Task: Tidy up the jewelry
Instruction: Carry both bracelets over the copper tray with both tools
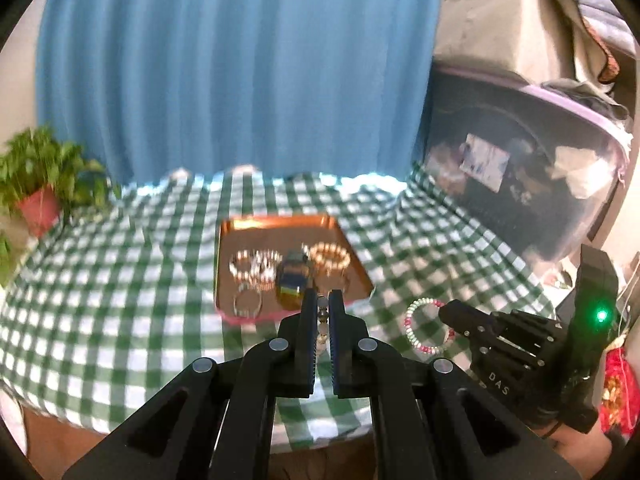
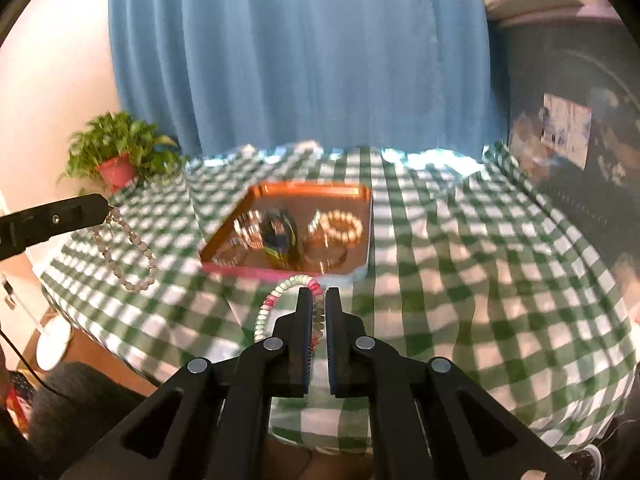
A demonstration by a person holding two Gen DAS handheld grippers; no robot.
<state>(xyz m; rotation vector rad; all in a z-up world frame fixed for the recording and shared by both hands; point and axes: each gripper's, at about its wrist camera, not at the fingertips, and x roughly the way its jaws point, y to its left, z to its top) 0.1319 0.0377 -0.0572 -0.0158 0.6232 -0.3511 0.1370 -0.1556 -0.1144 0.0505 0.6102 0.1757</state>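
My left gripper [image 1: 322, 300] is shut on a pale grey bead bracelet [image 1: 322, 320]; in the right wrist view that bracelet [image 2: 128, 256] hangs in a loop from the left gripper [image 2: 105, 210] above the cloth. My right gripper [image 2: 319, 296] is shut on a pink, white and green bead bracelet [image 2: 280, 292], which the left wrist view shows dangling [image 1: 416, 332] from the right gripper [image 1: 444, 312]. Ahead lies a copper tray [image 1: 280, 226] [image 2: 280, 196] holding several bracelets, bangles and a dark blue-and-yellow watch [image 1: 294, 278] [image 2: 280, 236].
A green-and-white checked cloth [image 2: 460, 260] covers the table. A potted plant [image 2: 118, 160] in a red pot stands at the far left corner. A blue curtain [image 2: 304, 60] hangs behind. A dark storage box [image 1: 520, 184] with bags on top stands at the right.
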